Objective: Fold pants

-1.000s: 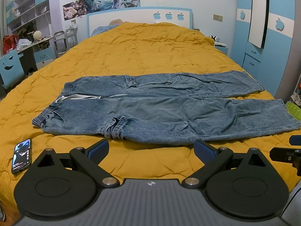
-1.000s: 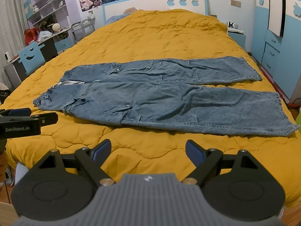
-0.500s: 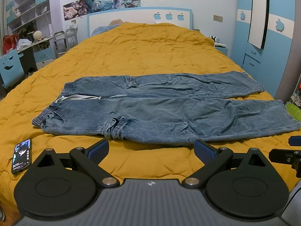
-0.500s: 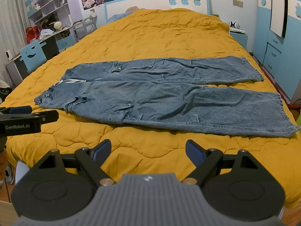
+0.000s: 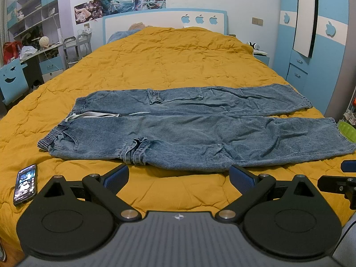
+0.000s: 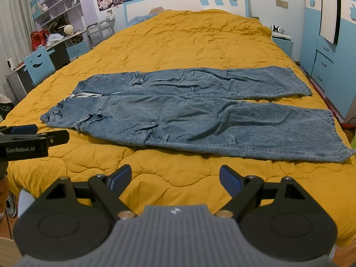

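Blue denim pants [image 5: 189,131] lie spread flat across the orange quilt, waistband to the left, both legs running right, cuffs near the bed's right edge; they also show in the right wrist view [image 6: 191,115]. My left gripper [image 5: 179,174] is open and empty, just short of the near leg's hem edge. My right gripper [image 6: 175,176] is open and empty, over bare quilt in front of the pants. The left gripper shows at the left edge of the right wrist view [image 6: 33,141]; the right gripper's tip shows at the right edge of the left wrist view [image 5: 340,182].
A phone [image 5: 25,184] lies on the quilt [image 5: 178,55] at the near left. A desk, chair and shelves [image 5: 26,51] stand left of the bed. A blue wardrobe [image 5: 318,44] and nightstand stand to the right. A green object [image 5: 347,131] is beside the bed's right edge.
The right wrist view has shifted slightly nearer and a little right over the bed. The left gripper has hardly moved. Both stay open and empty.
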Tool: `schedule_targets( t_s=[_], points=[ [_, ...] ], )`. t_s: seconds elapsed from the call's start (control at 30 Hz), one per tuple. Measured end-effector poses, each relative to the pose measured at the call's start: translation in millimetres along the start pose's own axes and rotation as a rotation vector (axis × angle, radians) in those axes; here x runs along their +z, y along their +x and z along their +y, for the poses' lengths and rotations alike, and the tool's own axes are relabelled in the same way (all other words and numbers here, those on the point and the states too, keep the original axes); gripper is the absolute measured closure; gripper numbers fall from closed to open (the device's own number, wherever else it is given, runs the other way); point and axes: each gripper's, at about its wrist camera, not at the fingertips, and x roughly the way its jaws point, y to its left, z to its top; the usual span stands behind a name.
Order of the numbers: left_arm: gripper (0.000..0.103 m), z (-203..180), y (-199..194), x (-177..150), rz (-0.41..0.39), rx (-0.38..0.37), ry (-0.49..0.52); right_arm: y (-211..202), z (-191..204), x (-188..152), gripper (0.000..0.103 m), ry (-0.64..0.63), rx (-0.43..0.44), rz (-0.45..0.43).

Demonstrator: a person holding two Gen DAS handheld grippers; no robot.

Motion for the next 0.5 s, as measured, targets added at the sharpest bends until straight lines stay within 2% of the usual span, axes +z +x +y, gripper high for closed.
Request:
schedule_targets(
  t_s=[0.5],
  points=[
    [0.000,-0.6,2.4,-1.3,0.010,-0.005,-0.001,4.6,0.4,-0.3,0.021,0.000,-0.001,0.012]
  ],
)
